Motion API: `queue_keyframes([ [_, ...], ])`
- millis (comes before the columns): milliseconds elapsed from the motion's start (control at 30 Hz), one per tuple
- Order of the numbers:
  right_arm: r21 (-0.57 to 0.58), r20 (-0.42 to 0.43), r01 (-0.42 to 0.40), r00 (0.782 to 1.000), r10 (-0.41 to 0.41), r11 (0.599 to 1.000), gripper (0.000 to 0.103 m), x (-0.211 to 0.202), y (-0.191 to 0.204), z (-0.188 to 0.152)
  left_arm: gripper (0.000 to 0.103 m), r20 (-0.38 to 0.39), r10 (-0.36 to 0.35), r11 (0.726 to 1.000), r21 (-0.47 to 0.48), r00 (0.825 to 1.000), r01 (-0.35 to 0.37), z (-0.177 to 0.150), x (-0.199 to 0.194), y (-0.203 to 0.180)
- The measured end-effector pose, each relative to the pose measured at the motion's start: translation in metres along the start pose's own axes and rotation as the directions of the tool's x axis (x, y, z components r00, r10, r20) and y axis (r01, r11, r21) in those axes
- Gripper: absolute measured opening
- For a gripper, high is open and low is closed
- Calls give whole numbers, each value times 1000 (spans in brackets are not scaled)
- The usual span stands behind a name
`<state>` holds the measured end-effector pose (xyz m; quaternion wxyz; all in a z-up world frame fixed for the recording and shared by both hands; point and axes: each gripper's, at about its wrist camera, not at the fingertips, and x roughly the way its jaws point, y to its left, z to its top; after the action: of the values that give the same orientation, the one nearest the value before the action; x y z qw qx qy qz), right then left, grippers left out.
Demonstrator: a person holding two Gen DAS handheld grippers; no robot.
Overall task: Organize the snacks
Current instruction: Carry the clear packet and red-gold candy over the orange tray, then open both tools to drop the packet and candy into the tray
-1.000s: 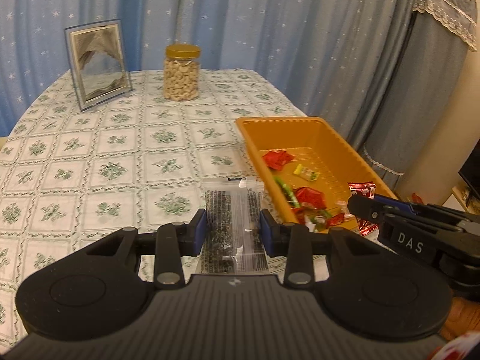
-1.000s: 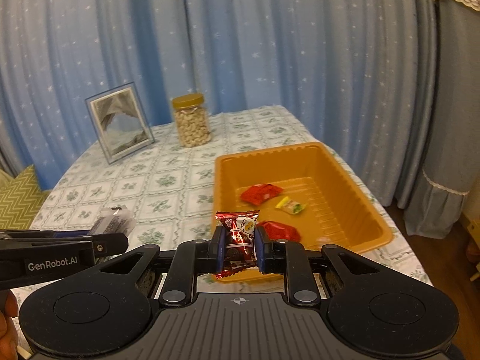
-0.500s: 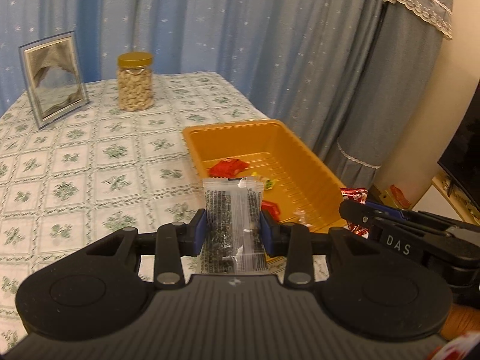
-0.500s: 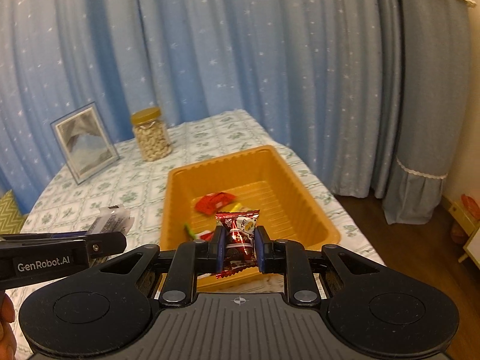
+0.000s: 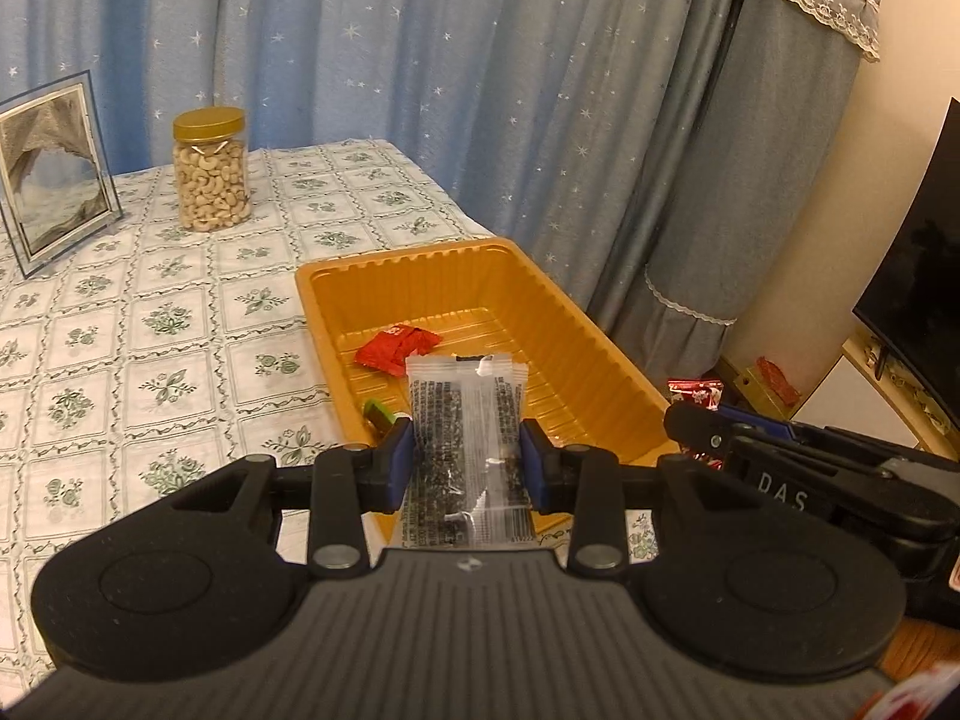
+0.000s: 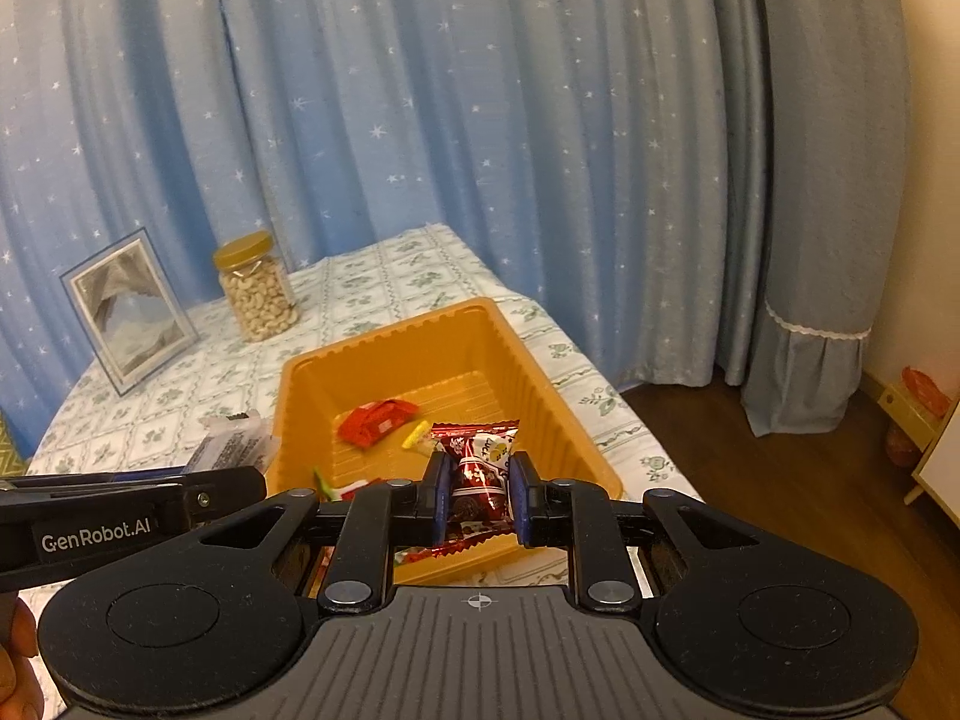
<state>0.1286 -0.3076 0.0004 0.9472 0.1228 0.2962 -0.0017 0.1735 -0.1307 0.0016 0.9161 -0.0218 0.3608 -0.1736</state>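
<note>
Left gripper (image 5: 467, 459): clamped on clear packet of dark bits (image 5: 465, 420), packet upright between blue pads (image 5: 399, 465), held over near end of orange tray (image 5: 606, 354). Same packet visible from right wrist view at 9 o'clock of tray, just outside its left wall.

Right gripper (image 6: 478, 495): clamped on red foil candy packet (image 6: 477, 468), upright, held over near edge of tray.

Inside tray: red wrapper (image 5: 396, 348) toward 12 o'clock of floor; green piece (image 5: 379, 411) at near left corner; small yellow sweet (image 6: 415, 438) just right of red wrapper.

Tray on checked floral tablecloth (image 5: 150, 324), near table's right edge. Cashew jar with gold lid (image 5: 210, 171) at 11 o'clock of tray, well apart. Framed picture (image 5: 51, 174) left of jar, leaning back. Starred blue curtain (image 5: 420, 60) behind table.
</note>
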Motion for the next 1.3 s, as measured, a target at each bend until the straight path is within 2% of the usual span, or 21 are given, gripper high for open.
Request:
queue_keyframes([
  [733, 3, -51, 4, 999, -4, 1000, 21, 54, -9, 18, 33, -39, -1, 1000, 15, 999, 2, 25, 55, 4],
  [1300, 11, -59, 13, 998, -12, 1000, 21, 73, -11, 23, 34, -63, 4, 1000, 22, 998, -3, 35, 87, 14],
])
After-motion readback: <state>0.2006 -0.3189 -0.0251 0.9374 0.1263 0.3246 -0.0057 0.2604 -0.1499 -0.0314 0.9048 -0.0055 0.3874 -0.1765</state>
